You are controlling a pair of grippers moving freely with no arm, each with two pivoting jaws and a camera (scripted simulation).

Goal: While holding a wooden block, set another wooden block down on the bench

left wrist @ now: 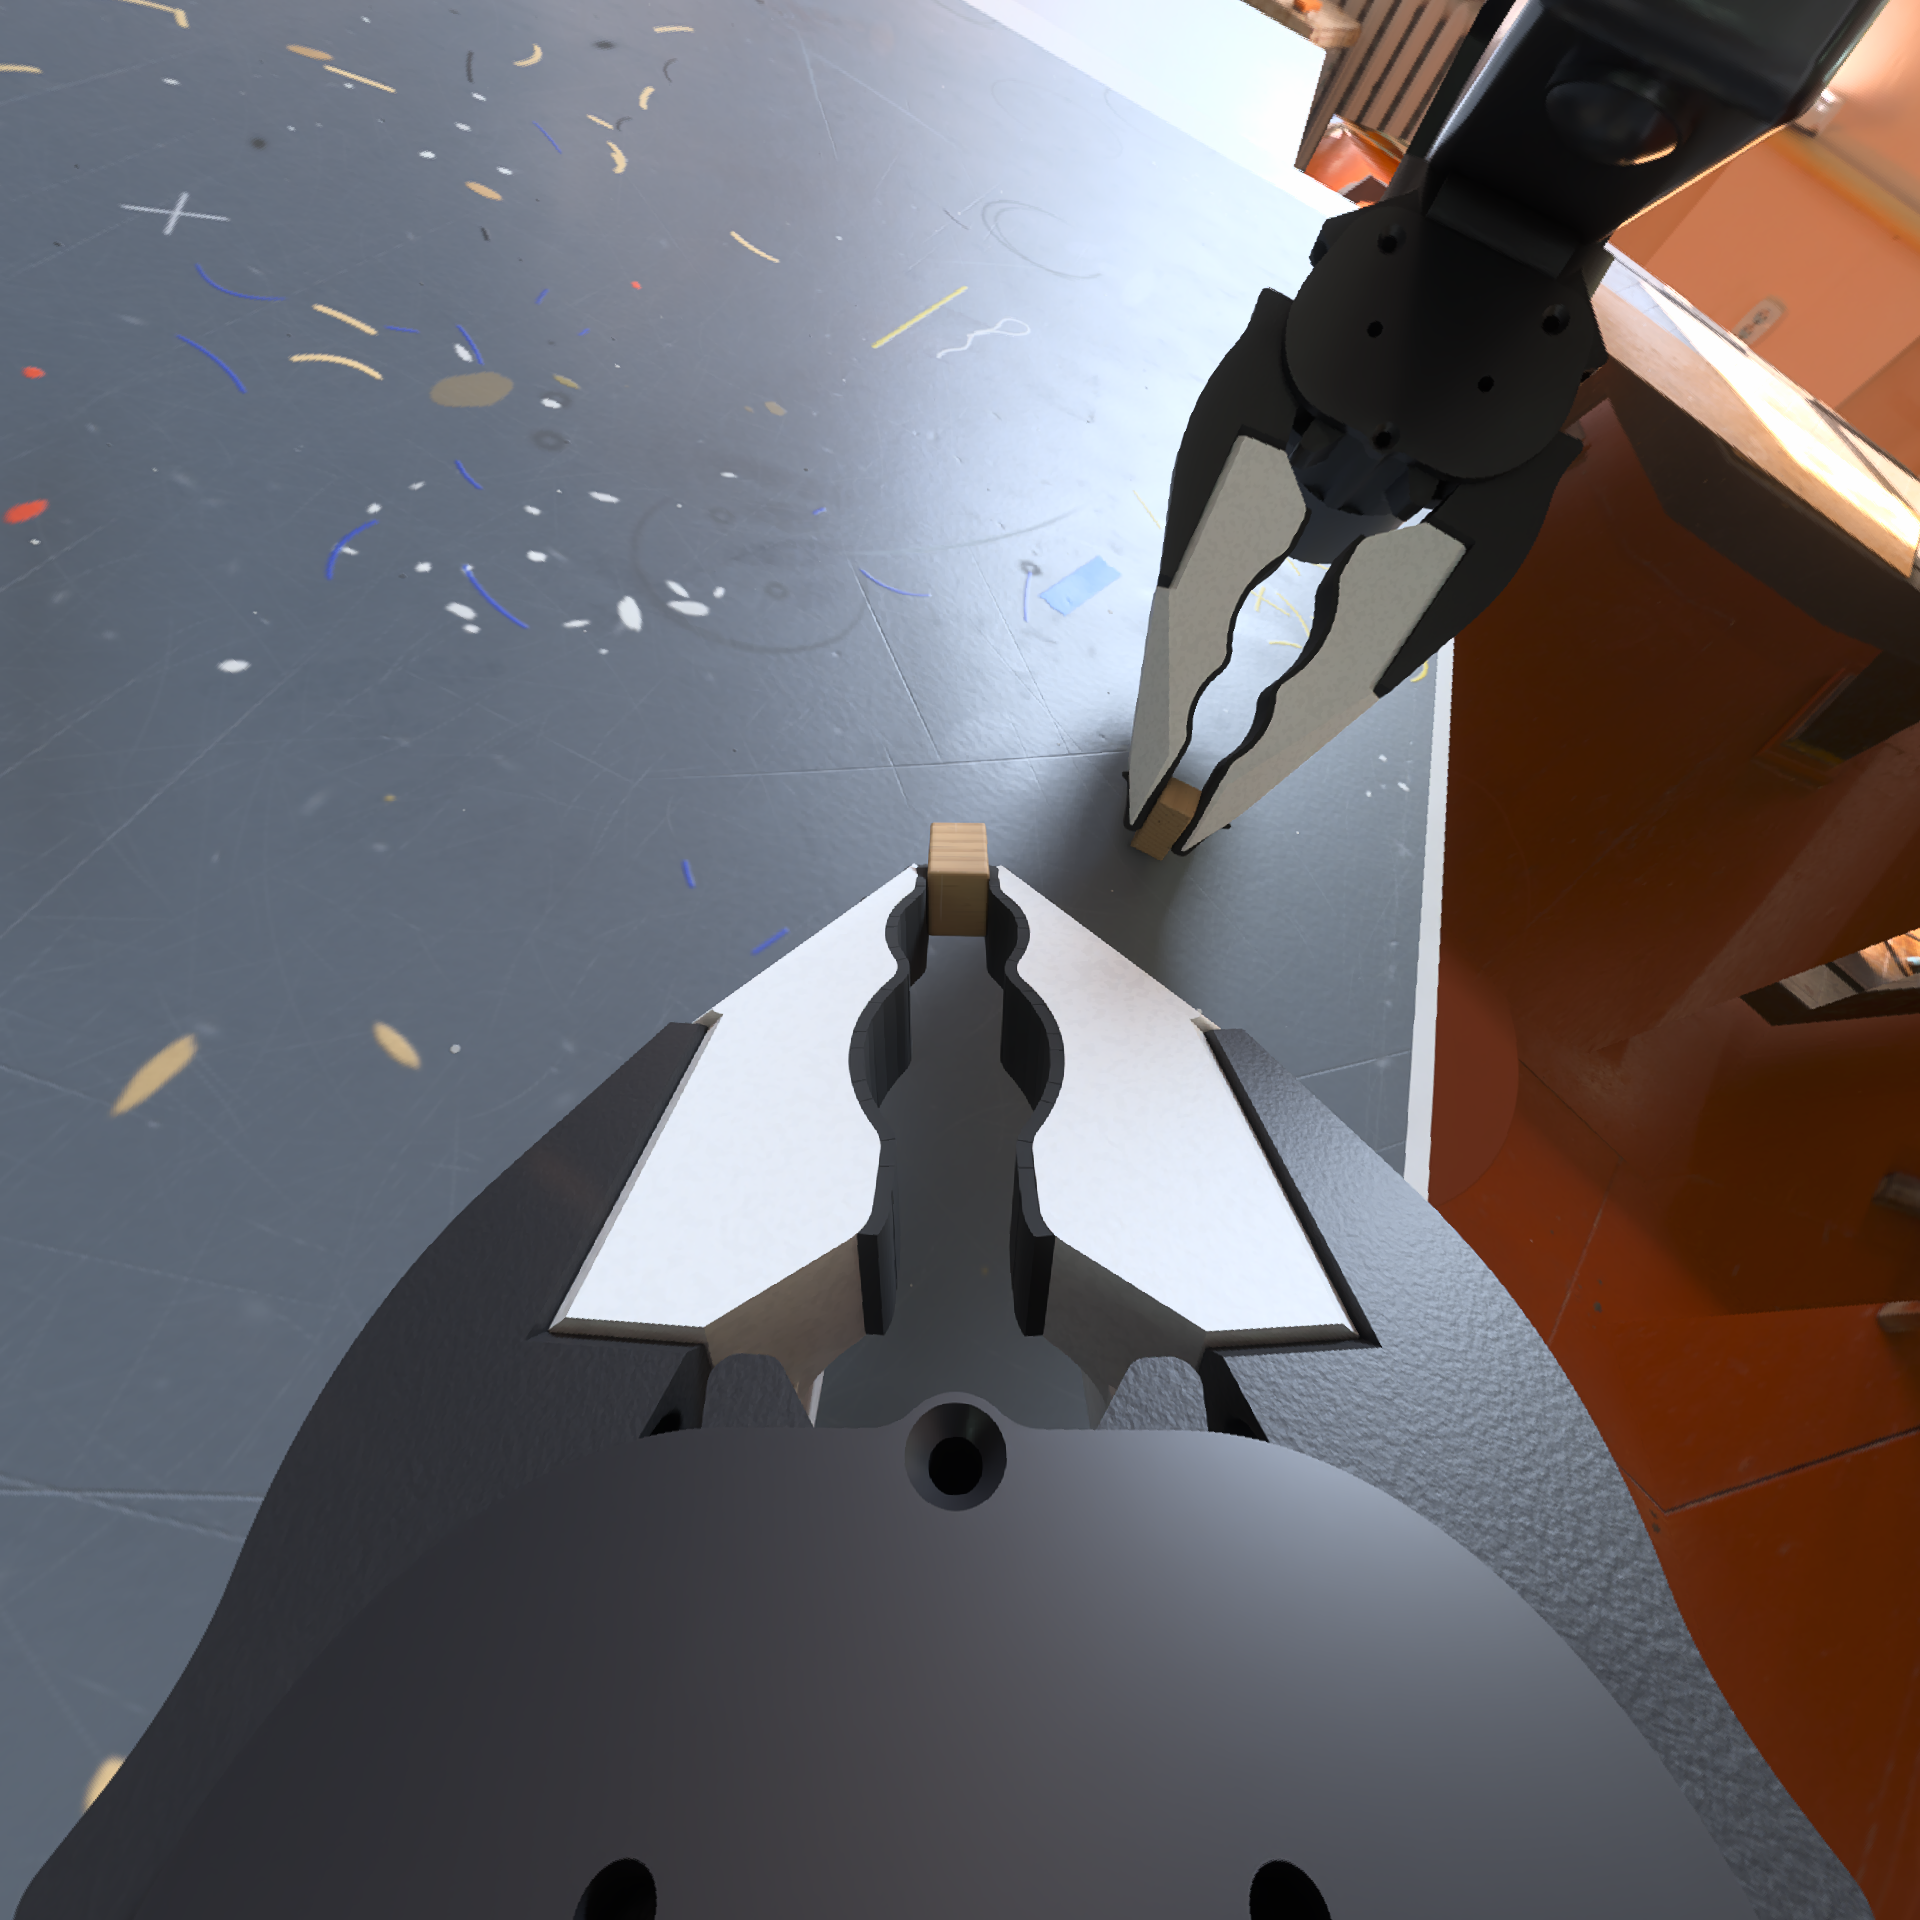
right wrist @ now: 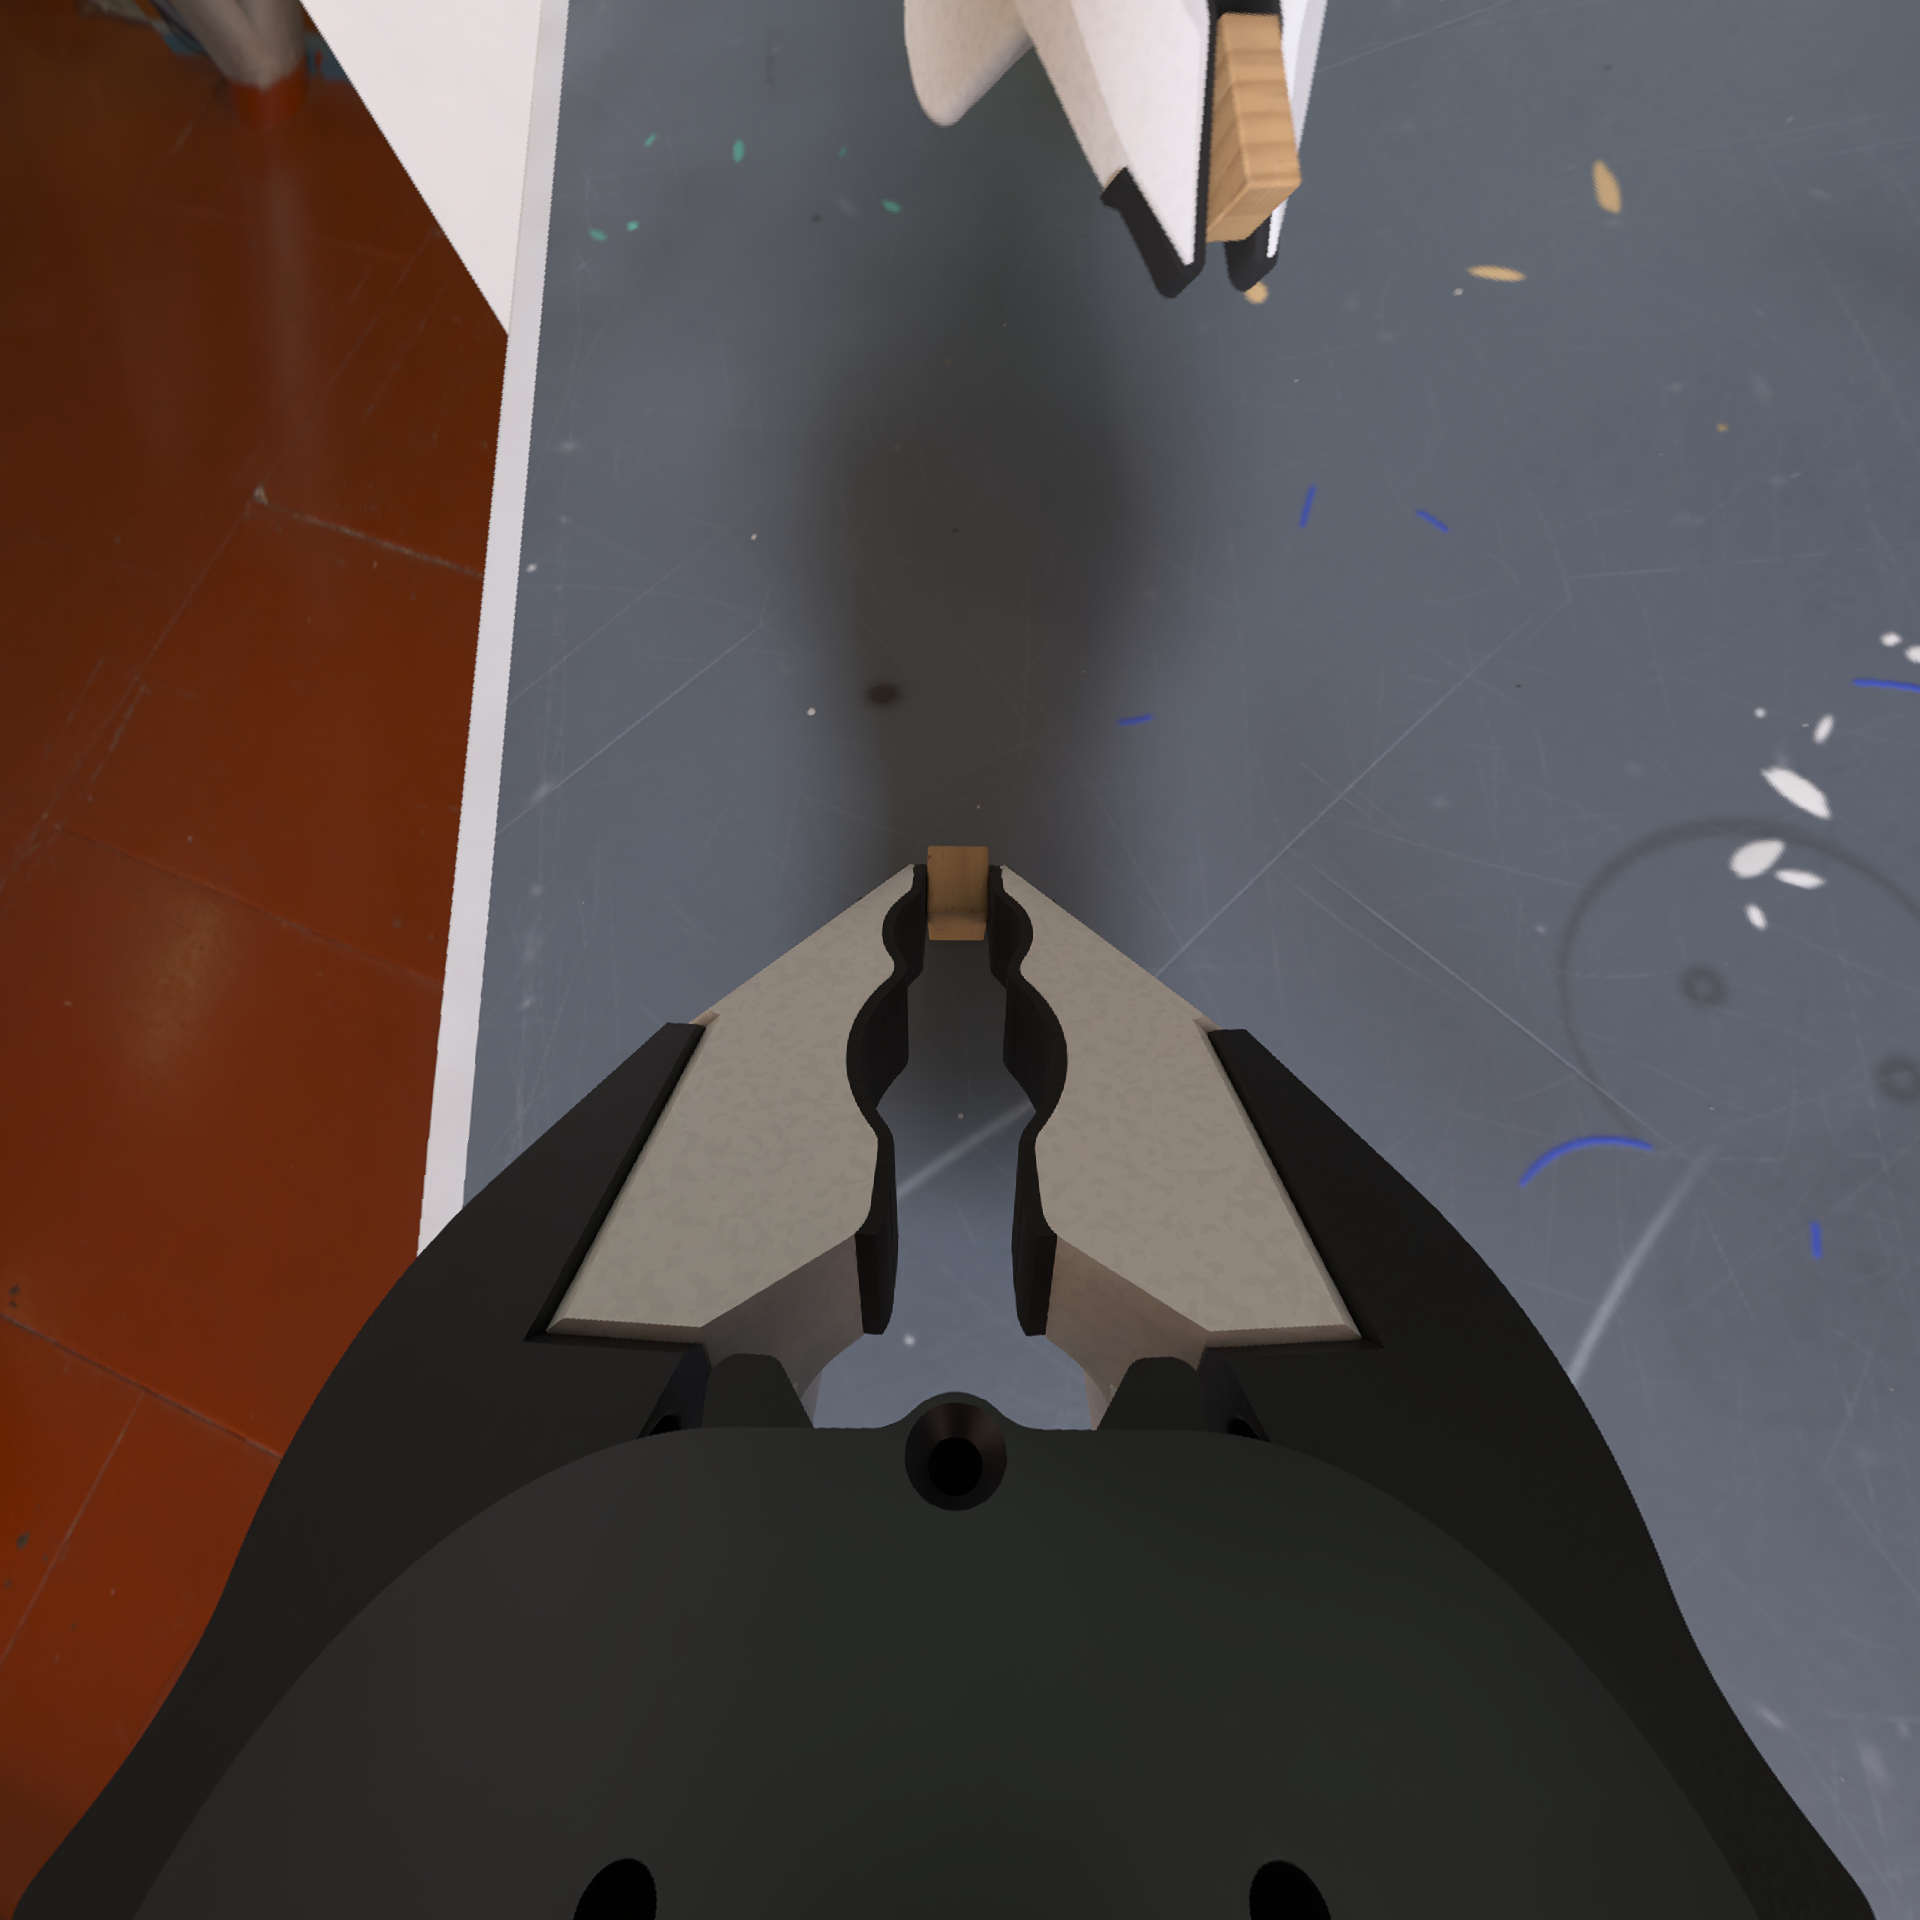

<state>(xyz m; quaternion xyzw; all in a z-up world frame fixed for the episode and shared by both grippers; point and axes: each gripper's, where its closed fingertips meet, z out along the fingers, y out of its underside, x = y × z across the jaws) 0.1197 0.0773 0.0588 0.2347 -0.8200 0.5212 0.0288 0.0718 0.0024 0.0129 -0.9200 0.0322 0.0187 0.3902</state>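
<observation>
My left gripper [left wrist: 957, 871] is shut on a small wooden block [left wrist: 957, 883] and holds it above the grey, paint-flecked bench [left wrist: 520, 831]. My right gripper [right wrist: 957, 871] is shut on a second wooden block [right wrist: 957, 896]. In the left wrist view the right gripper [left wrist: 1162, 837] points steeply down, with its block [left wrist: 1170, 808] at or just above the bench near the right edge; I cannot tell whether it touches. In the right wrist view the left gripper [right wrist: 1210, 272] shows at the top with its block [right wrist: 1252, 135] pinched between its fingers, above the bench [right wrist: 1351, 520].
The bench's white edge [left wrist: 1421, 935] runs close to the right gripper, and it also shows in the right wrist view [right wrist: 488, 831]. Beyond it is an orange floor [left wrist: 1662, 1351] and wooden furniture [left wrist: 1766, 447]. A blue tape scrap [left wrist: 1081, 582] lies on the bench.
</observation>
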